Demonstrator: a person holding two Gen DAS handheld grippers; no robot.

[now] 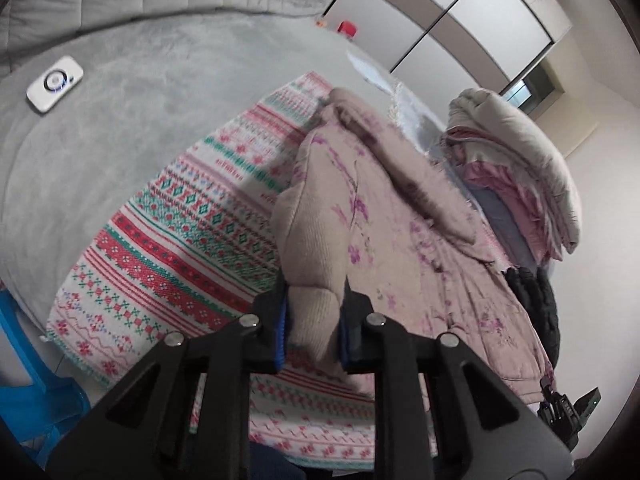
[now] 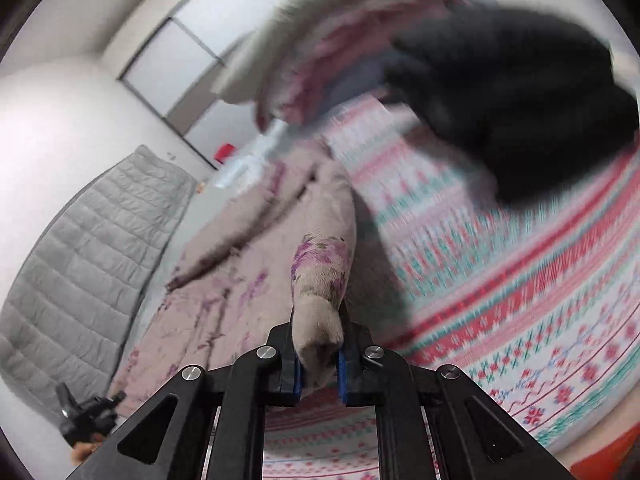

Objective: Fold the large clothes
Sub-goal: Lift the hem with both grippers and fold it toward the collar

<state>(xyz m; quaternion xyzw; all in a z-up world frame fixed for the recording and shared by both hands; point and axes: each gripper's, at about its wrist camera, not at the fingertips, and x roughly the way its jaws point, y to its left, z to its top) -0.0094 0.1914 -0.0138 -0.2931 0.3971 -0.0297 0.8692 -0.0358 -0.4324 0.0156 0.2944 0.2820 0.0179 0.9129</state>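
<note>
A large beige garment with purple flowers (image 1: 384,216) lies across a red, green and white patterned blanket (image 1: 168,248) on the bed. My left gripper (image 1: 314,320) is shut on a plain beige knit end of the garment, which bulges up between the blue pads. In the right wrist view the same flowered garment (image 2: 224,280) stretches away to the left, and my right gripper (image 2: 319,354) is shut on another bunched end of it. Both held ends hang lifted off the patterned blanket (image 2: 500,280).
A pile of folded bedding and clothes (image 1: 520,168) and a black garment (image 2: 520,104) sit at the blanket's far side. A white remote-like device (image 1: 55,83) lies on the grey bed cover (image 1: 140,92). A blue stool (image 1: 28,380) stands low left. Wardrobe doors (image 1: 440,12) behind.
</note>
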